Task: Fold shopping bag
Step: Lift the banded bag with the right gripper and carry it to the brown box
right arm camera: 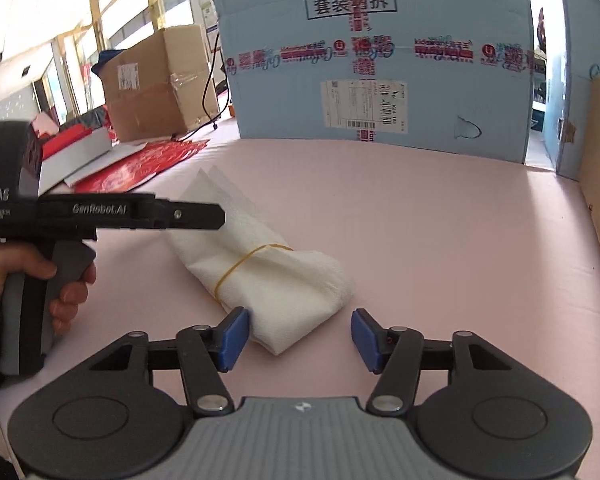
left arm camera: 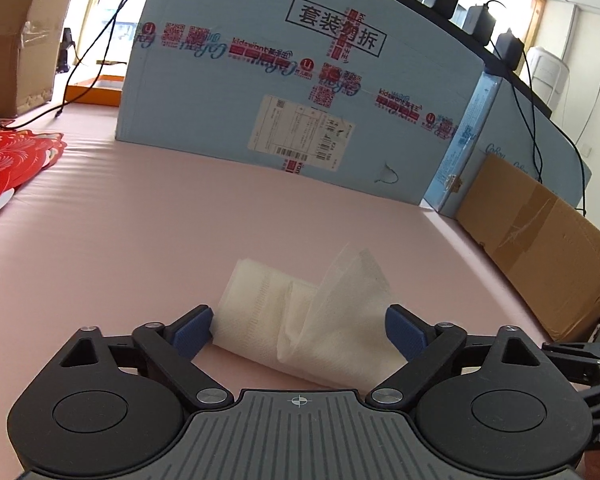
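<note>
Your shopping bag (right arm camera: pixel 260 264) is already a white folded bundle lying on the pink tabletop (right arm camera: pixel 460 260), w/ a yellow rubber band (right arm camera: pixel 244 264) round its middle. So the folding itself looks done; you're prob at the tidy-up or release stage, or about to tuck the loose end.

Left gripper (left arm camera: pixel 300 332): jaws stand wide, one blue pad either side of the bag's end. In the left wrist view the left-hand pad sits right at the bundle's edge, maybe touching, can't tell for sure; the other pad is just beside the loose flap (left arm camera: pixel 352 280) that sticks up. Nothing is clamped.

Right gripper (right arm camera: pixel 298 336): jaws roughly half open, straddling the near corner of the bundle. The left-hand pad sits against the bag's side, the right-hand pad is clear of it w/ tabletop showing between. No grip there either.

From the right wrist view you can see your hand (right arm camera: pixel 40 276) on the left tool's handle, its fingers reaching over the far end of the bag.

Next move, as I judge it: if that raised flap needs flattening, close the left jaws on it gently and lay it down along the bundle, w/ the right side steadying the near corner. Thin fabric, so it may spring back or drag the whole bundle. Mind the band doesn't roll off the end
</note>
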Demonstrator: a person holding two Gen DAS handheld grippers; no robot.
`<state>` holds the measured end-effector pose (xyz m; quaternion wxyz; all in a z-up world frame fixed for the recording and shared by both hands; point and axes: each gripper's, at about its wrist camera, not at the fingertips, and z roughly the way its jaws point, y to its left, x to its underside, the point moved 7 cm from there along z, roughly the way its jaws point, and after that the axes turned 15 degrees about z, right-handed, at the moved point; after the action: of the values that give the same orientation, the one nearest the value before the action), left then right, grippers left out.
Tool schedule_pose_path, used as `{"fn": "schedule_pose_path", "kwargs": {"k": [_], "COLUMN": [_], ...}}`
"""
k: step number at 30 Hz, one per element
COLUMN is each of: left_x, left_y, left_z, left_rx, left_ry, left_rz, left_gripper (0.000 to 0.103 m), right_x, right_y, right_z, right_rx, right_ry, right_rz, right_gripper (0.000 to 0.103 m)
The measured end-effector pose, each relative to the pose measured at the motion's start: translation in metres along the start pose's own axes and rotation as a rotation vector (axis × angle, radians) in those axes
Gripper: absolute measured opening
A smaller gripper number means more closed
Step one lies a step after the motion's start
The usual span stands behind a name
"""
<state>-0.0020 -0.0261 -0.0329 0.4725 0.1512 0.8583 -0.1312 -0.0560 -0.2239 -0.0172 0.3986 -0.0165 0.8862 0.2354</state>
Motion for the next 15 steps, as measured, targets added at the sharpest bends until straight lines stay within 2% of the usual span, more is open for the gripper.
{"fn": "schedule_pose_path", "kwargs": {"k": [3, 6, 9, 12, 15], "left_x": [-0.001, -0.006, -0.018, -0.036, -0.060], "left_y": [0.003, -0.001, -0.014, -0.033, -0.066], "left_z": [-0.003, -0.011, -0.023, -0.033, -0.036], "left_rx": [-0.009, 0.009, 0.032, 0.083, 0.154], "left_ry": [-0.007, -0.039, -0.109, -0.204, -0.297], "left_rz": [-0.017, -0.028, -0.015, -0.002, 0.044], "left_gripper": [0.062, 0.059, 0.058, 0.058, 0.058], "right_x": [-0.003, -0.011, -0.022, -0.036, -0.053], "right_y": [-0.005, -0.009, -0.008, -0.009, -0.020], "right_z": [-0.002, -0.013, -0.031, -0.062, -0.105], "right_rx": [0.001, -0.001, -0.012, -0.012, 0.011], "right_ry": [-0.021, -0.074, -0.149, -0.272, -0.447], "right_rz": [0.028, 0.043, 0.035, 0.025, 0.030], "right_gripper": [0.040, 0.039, 0.038, 0.038, 0.038]}}
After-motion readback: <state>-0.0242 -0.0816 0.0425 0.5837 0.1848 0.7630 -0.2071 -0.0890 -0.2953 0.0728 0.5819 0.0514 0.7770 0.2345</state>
